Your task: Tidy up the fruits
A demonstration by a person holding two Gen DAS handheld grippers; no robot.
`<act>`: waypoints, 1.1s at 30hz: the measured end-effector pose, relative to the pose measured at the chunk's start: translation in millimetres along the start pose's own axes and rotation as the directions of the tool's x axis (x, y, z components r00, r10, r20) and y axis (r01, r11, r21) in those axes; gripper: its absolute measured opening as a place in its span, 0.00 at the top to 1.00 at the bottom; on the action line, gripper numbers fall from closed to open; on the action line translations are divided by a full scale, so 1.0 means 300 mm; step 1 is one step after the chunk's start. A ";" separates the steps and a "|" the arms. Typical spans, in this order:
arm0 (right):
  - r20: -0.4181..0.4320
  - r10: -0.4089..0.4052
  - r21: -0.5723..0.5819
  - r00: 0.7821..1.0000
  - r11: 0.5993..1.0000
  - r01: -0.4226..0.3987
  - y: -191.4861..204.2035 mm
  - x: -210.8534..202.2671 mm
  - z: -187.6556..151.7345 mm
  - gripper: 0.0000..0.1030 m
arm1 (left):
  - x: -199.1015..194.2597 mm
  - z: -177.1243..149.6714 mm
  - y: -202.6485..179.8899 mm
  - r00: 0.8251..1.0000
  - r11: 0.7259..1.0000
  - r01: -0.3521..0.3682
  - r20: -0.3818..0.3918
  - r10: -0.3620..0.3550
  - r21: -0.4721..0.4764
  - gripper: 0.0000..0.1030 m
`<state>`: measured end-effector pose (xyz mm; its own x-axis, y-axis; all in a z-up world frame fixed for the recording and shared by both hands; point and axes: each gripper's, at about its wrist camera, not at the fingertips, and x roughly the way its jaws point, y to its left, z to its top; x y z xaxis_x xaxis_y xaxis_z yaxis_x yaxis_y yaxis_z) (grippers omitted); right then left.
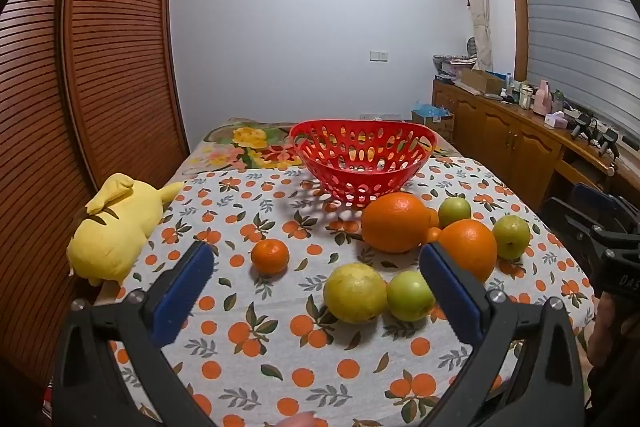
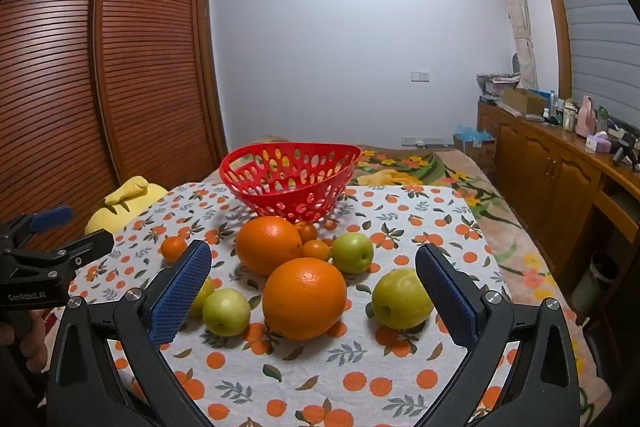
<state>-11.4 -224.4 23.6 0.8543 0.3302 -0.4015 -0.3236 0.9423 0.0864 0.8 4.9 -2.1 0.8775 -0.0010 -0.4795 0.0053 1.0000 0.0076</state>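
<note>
Tablecloth (image 1: 256, 359) with orange print covers the work surface. Red perforated basket (image 2: 288, 183) stands at its far side, nothing visible inside. Yellow plush toy (image 1: 112, 227) lies at the left edge. Fruit sits loose on the cloth, near side of the basket: two large oranges (image 2: 305, 298), touching; green apples (image 2: 401, 299) around them; one yellowish fruit (image 1: 355, 292) beside an apple; small tangerine (image 1: 270, 255) apart, left. Left gripper (image 1: 316, 295) and right gripper (image 2: 314, 295) both hover with jaws wide apart, holding nothing.
</note>
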 end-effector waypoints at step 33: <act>0.005 0.001 0.006 1.000 1.000 -0.001 -0.007 -0.004 -0.008 0.00 | -0.036 0.026 -0.013 1.000 1.000 -0.005 0.015 0.005 0.001 0.00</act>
<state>-12.8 -226.8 21.9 0.8561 0.3312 -0.3967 -0.3216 0.9423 0.0925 -4.9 0.9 10.0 0.8847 0.0034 -0.4662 0.0019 0.9999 0.0108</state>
